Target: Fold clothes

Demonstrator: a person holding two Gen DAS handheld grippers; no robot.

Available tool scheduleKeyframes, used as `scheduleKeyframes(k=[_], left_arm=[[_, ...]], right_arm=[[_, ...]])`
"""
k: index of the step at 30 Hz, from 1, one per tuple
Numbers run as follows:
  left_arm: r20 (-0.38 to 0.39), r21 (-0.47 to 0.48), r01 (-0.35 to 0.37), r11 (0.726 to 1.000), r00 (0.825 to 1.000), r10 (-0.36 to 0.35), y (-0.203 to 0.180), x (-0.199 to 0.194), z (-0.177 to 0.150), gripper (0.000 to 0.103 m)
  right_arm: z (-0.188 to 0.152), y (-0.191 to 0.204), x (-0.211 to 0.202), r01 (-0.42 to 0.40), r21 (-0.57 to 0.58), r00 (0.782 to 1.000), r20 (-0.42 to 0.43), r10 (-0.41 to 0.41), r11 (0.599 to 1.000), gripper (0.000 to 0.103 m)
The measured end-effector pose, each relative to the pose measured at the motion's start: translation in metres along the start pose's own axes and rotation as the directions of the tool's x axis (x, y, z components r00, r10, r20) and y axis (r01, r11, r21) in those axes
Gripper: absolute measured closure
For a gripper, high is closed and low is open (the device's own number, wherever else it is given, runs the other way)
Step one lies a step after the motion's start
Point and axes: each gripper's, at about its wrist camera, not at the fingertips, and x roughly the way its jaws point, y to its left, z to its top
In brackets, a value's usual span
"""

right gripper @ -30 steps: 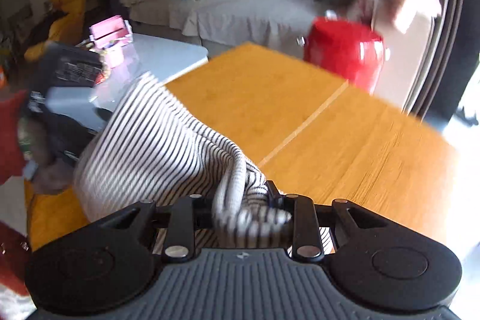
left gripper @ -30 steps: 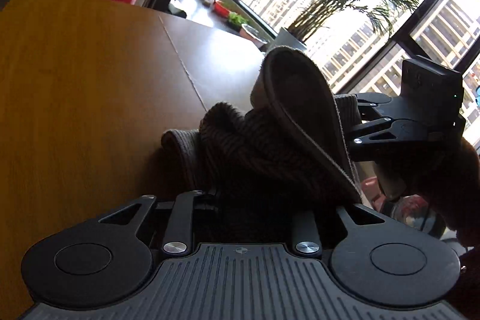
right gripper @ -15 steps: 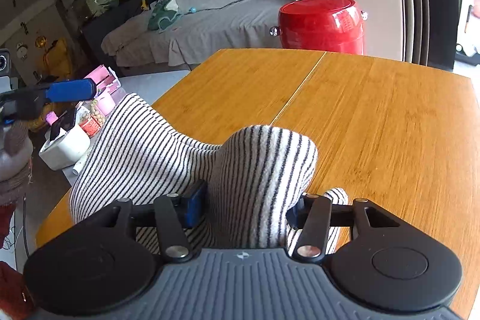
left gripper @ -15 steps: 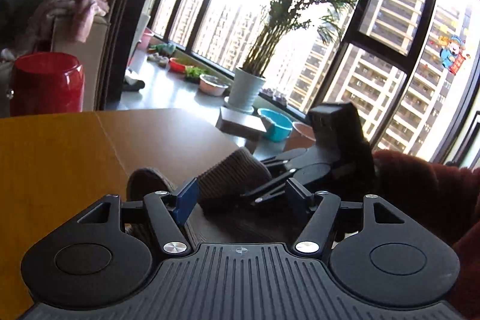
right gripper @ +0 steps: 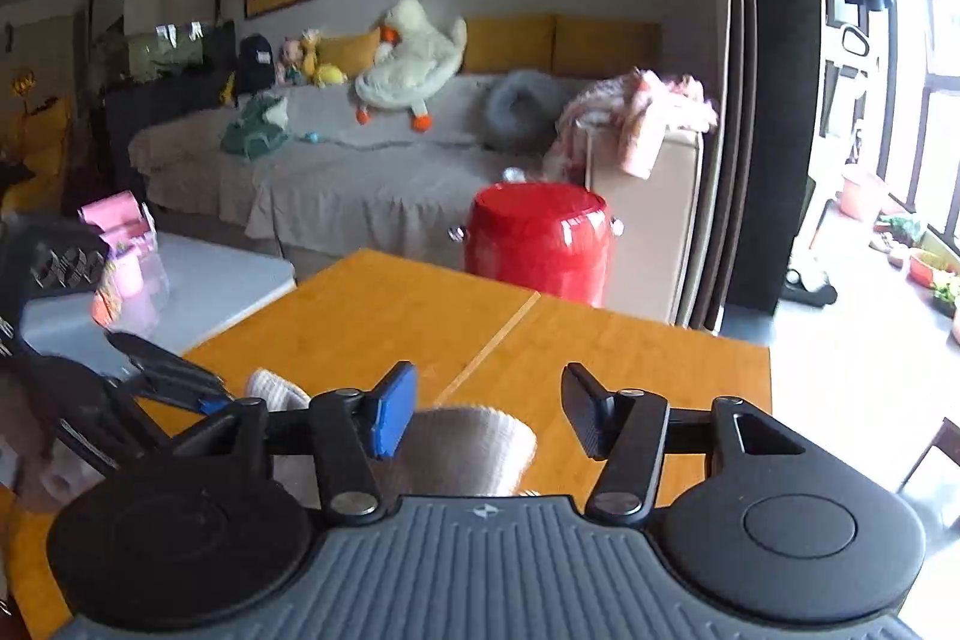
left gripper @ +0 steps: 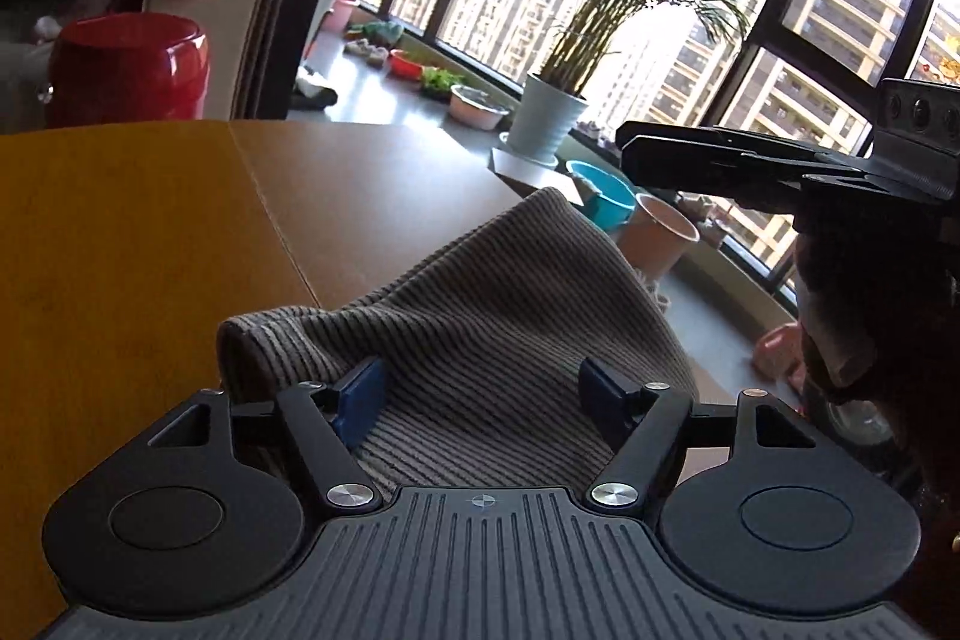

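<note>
Seen from the left wrist, the wooden table (left gripper: 138, 244) is stretching away on the left, with a red pot (left gripper: 129, 67) standing beyond its far edge. In the middle, the striped garment (left gripper: 480, 334) is lying bunched on the tabletop, rising in a soft fold. The left gripper (left gripper: 480, 394) is sitting over it with its jaws spread; they have just been opening, the cloth is lying between them, and the blue pads (left gripper: 360, 397) are not pressing on it, so the garment is released. Further right, the right gripper (left gripper: 645, 154) is hovering above the cloth, well clear of it, in front of a potted palm (left gripper: 606, 40) on the window ledge.

From the right wrist, the left gripper is showing at the left edge, down by the cloth. In the centre, a hump of the garment is lying on the table below the right gripper, whose jaws have been opening too and are grasping nothing. The red pot is standing behind the table, before a sofa (right gripper: 336, 166).
</note>
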Motion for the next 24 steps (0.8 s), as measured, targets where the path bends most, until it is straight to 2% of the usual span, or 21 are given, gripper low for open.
scheduleKeyframes(k=[2,3,6,9,12,13,17,19,22,23,24], left_arm=[[0.003,0.0,-0.001,1.0,1.0,0.001,0.001,-0.003,-0.003,0.027],[0.009,-0.006,-0.002,1.0,1.0,0.002,0.003,-0.007,-0.002,0.027],[0.021,-0.014,-0.021,1.0,1.0,0.022,0.007,-0.019,-0.001,0.03],[0.013,-0.004,-0.089,0.996,0.996,0.089,0.013,-0.028,0.003,0.031],[-0.012,0.006,-0.225,0.974,0.974,0.225,0.022,-0.025,0.006,0.029],[-0.003,-0.002,-0.231,0.973,0.973,0.231,0.023,-0.027,0.008,0.028],[0.036,-0.036,-0.245,0.969,0.968,0.247,0.025,-0.036,0.016,0.033],[0.098,-0.02,-0.25,0.968,0.963,0.251,0.013,-0.049,0.023,0.033],[0.198,0.01,-0.197,0.98,0.961,0.192,-0.01,-0.07,0.033,0.039],[0.22,0.03,-0.165,0.986,0.963,0.155,-0.018,-0.074,0.035,0.047],[0.228,0.048,-0.136,0.99,0.966,0.122,-0.024,-0.077,0.035,0.051]], right_arm=[[-0.005,0.004,0.012,-0.035,0.024,0.999,-0.026,0.036,0.999,0.049],[-0.012,0.003,0.024,-0.035,0.039,0.997,-0.065,0.037,0.999,0.049],[-0.054,-0.004,0.065,0.037,0.073,0.978,-0.208,-0.021,0.997,0.048],[-0.071,-0.012,0.061,0.03,0.167,0.989,-0.148,-0.005,0.986,0.047],[-0.074,-0.011,0.057,0.033,0.176,0.99,-0.143,-0.007,0.984,0.047],[-0.077,-0.011,0.056,0.032,0.177,0.99,-0.141,-0.007,0.984,0.047],[-0.081,-0.014,0.053,0.035,0.188,0.991,-0.131,-0.01,0.981,0.044],[-0.083,-0.013,0.052,0.04,0.182,0.992,-0.126,-0.017,0.983,0.043],[-0.084,-0.01,0.052,0.046,0.172,0.992,-0.12,-0.025,0.984,0.043],[-0.085,-0.01,0.052,0.048,0.168,0.993,-0.118,-0.028,0.985,0.043],[-0.085,-0.009,0.052,0.048,0.167,0.993,-0.116,-0.029,0.985,0.042]])
